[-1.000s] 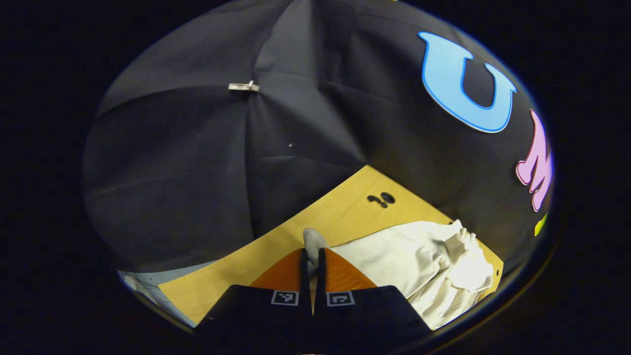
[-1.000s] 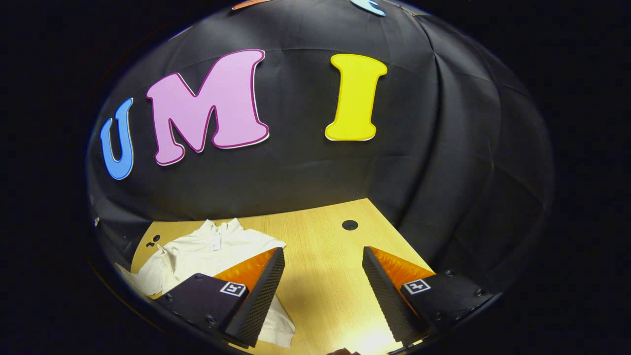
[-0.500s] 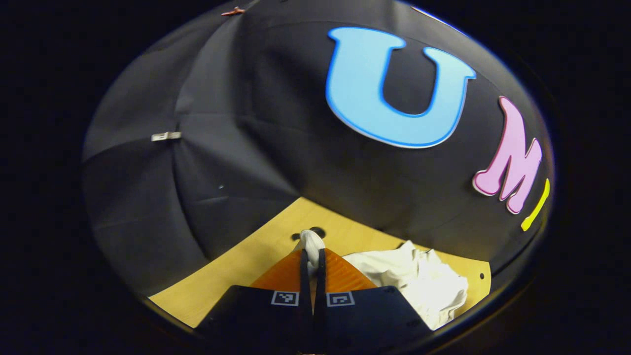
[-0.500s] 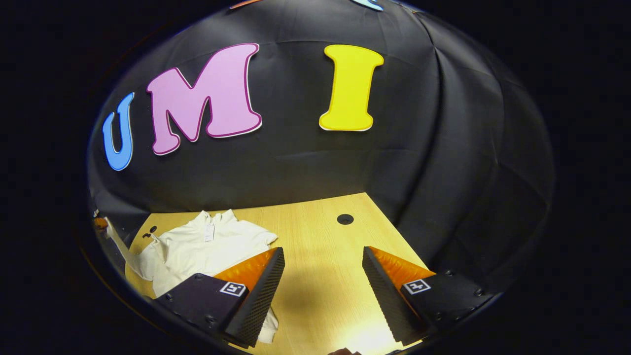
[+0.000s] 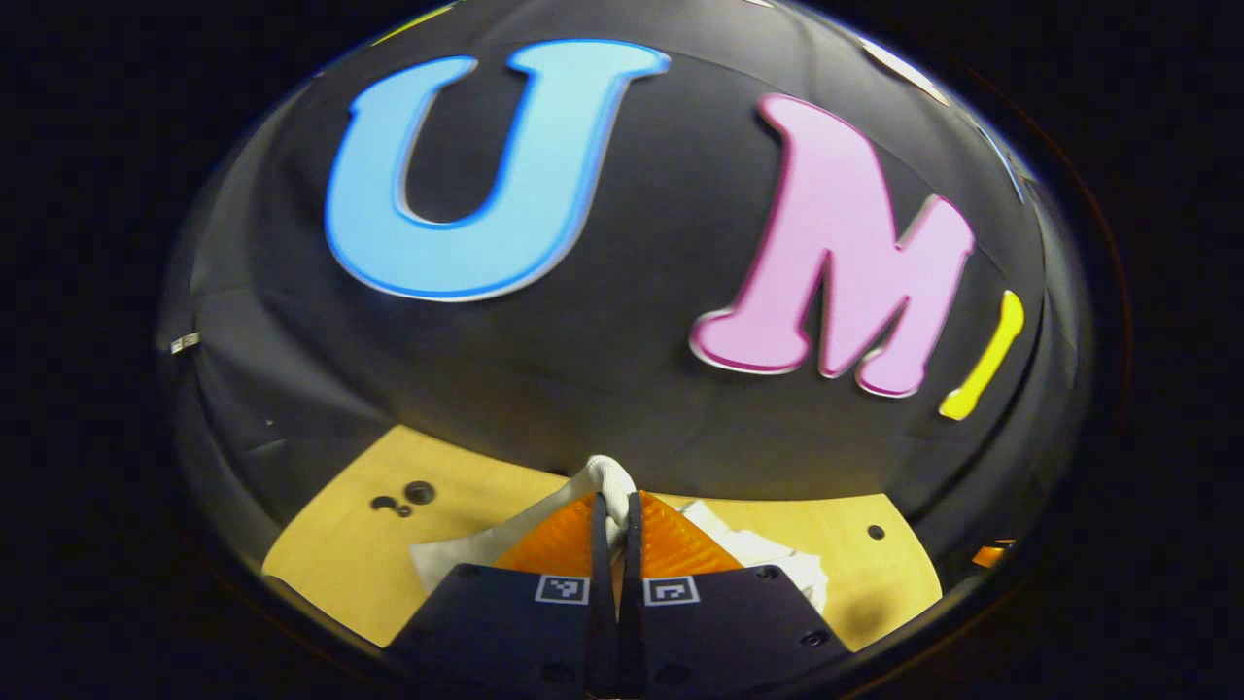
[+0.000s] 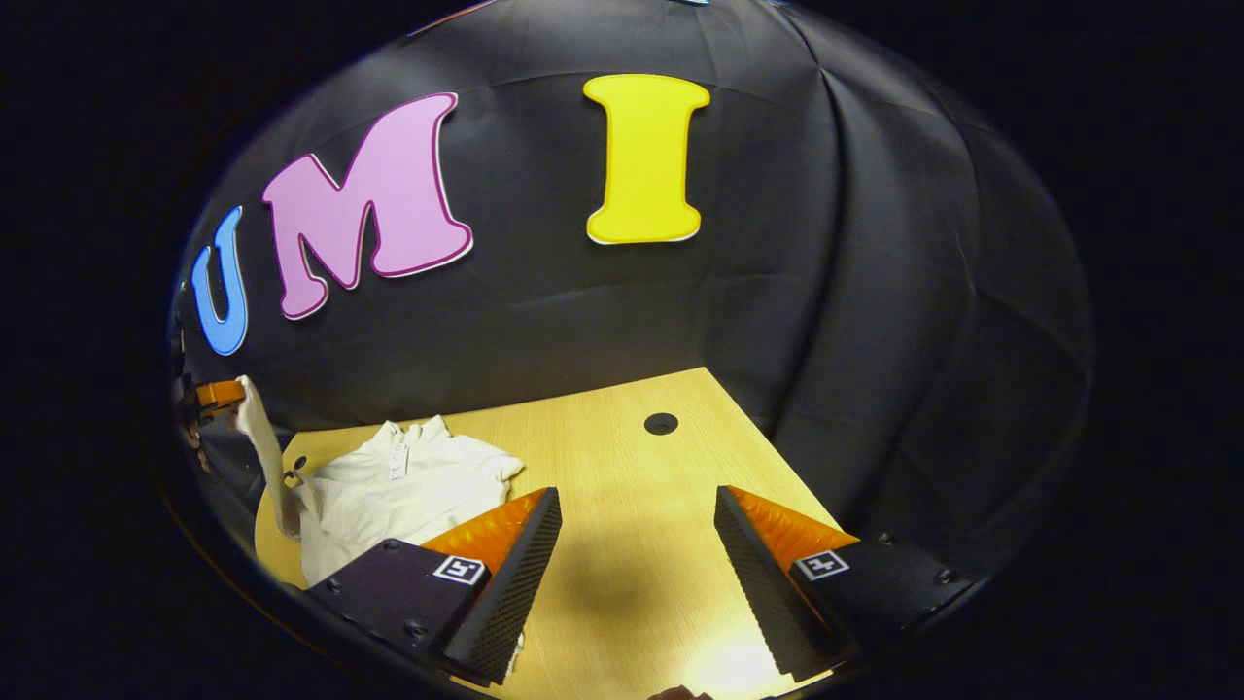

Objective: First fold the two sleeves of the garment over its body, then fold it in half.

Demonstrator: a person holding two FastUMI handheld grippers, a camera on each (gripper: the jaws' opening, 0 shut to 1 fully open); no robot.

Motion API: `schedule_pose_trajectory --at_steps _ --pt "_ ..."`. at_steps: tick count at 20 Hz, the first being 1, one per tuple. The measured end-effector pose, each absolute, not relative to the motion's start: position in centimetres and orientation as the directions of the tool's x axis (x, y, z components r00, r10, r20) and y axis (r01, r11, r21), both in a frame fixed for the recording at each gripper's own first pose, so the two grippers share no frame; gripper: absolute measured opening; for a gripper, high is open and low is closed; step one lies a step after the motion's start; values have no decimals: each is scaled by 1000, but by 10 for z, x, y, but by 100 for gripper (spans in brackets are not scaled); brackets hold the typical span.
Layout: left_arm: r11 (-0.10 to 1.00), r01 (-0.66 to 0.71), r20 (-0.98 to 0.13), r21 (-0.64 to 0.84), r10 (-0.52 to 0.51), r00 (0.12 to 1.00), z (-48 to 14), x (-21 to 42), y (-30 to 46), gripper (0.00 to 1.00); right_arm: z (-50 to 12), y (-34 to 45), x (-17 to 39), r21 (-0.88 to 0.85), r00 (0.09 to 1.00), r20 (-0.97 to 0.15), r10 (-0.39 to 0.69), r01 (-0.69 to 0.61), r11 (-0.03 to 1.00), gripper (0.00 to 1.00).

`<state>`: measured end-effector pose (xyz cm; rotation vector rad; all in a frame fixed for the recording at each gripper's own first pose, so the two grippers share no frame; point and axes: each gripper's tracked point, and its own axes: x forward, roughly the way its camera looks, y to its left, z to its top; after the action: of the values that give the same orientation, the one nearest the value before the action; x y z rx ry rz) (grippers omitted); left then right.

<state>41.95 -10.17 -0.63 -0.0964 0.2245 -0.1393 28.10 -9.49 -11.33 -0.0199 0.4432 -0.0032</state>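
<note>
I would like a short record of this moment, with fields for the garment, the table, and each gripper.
garment: white top, lying on the table, collar toward the wall
sleeve: one sleeve lifted off the table at the far side
left gripper: shut on the sleeve's end, a bit of white cloth showing past its fingertips
right gripper: open, holding nothing, above bare table beside the garment
table: light wood, with a round dark hole near the far edge

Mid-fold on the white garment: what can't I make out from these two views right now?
- Left gripper view: the left gripper hides most of the garment.
- Right gripper view: the right gripper covers the garment's near hem; the tag is too small.
</note>
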Motion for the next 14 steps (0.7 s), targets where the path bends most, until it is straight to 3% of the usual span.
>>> schedule_pose_trajectory --at_steps 4,11,14 --pt "962 257 -261 -90 -271 926 -33 427 -191 6 -119 -107 278 -26 903 -430 -20 9 1000 98" --pt "914 394 -382 -95 -399 834 -101 425 -304 7 -141 -117 262 -48 889 -456 -39 20 999 98" --pt "895 432 -419 -112 -437 796 -130 420 -334 17 -154 -112 254 -40 878 -478 -33 16 999 99"
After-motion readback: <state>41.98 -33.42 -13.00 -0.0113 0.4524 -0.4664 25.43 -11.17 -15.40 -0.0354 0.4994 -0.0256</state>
